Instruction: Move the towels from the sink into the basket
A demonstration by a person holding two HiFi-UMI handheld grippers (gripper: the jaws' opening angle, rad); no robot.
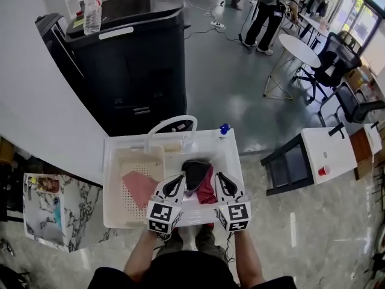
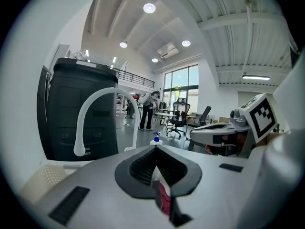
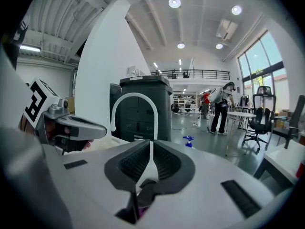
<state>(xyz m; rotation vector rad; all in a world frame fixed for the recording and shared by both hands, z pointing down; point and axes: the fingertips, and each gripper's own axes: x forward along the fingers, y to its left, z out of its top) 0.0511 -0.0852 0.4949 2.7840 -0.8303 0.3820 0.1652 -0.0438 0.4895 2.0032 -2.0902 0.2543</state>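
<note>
Maroon cloth towel [image 1: 208,190] and dark grey towel [image 1: 195,172] bunched centre frame over white plastic sink [image 1: 231,146]. Left gripper [image 1: 179,182] clamped on the maroon, right gripper [image 1: 221,180] on the grey. Pinched together, likely for one carry to cream perforated basket [image 1: 129,160] at left, where pink towel [image 1: 139,186] lies.

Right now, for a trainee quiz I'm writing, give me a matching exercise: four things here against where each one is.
Things: 1 pink towel; 2 red towel; 3 blue-topped bottle; 4 clear bottle.
Places: A on the black machine; B in the basket; C over the sink; D on the sink's back rim.
Pairs: 1-B, 2-C, 3-D, 4-A.
</note>
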